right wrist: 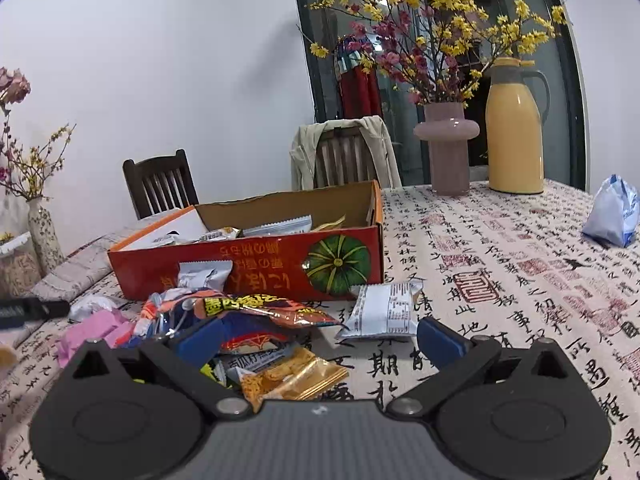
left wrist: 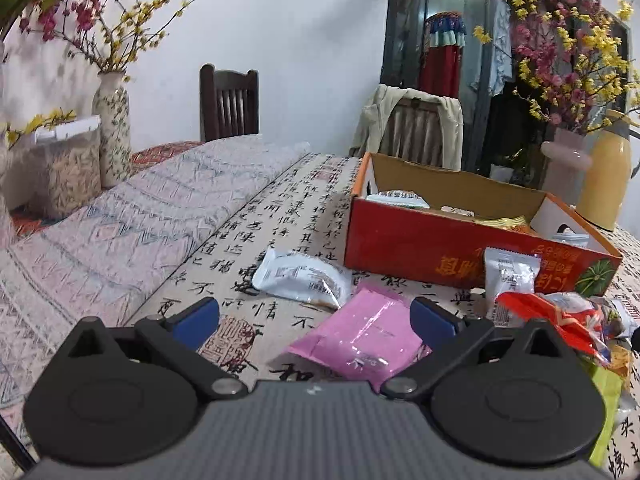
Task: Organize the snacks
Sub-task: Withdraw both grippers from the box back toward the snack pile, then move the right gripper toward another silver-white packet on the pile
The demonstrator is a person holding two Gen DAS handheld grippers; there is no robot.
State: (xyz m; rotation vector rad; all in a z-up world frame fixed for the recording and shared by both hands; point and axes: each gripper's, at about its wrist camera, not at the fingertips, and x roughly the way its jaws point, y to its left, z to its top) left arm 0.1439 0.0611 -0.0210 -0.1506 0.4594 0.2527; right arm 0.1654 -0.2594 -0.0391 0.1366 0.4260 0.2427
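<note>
A red cardboard box [left wrist: 440, 248] with several snack packets inside stands on the table; it also shows in the right wrist view [right wrist: 260, 264]. My left gripper [left wrist: 316, 316] is open and empty, above a pink packet [left wrist: 360, 340] with a white packet [left wrist: 304, 276] just beyond. My right gripper [right wrist: 320, 336] is open and empty, over a pile of loose snacks: an orange packet [right wrist: 272, 308], a golden packet [right wrist: 296, 380] and a white packet [right wrist: 384, 312]. Another white packet [left wrist: 510, 276] leans on the box front.
A patterned vase [left wrist: 114, 128] and container [left wrist: 60, 168] stand at the far left. A pink vase [right wrist: 446, 148] with flowers, a yellow thermos [right wrist: 514, 132] and a blue-white bag [right wrist: 612, 212] stand at the right. Two chairs [right wrist: 160, 184] stand behind the table.
</note>
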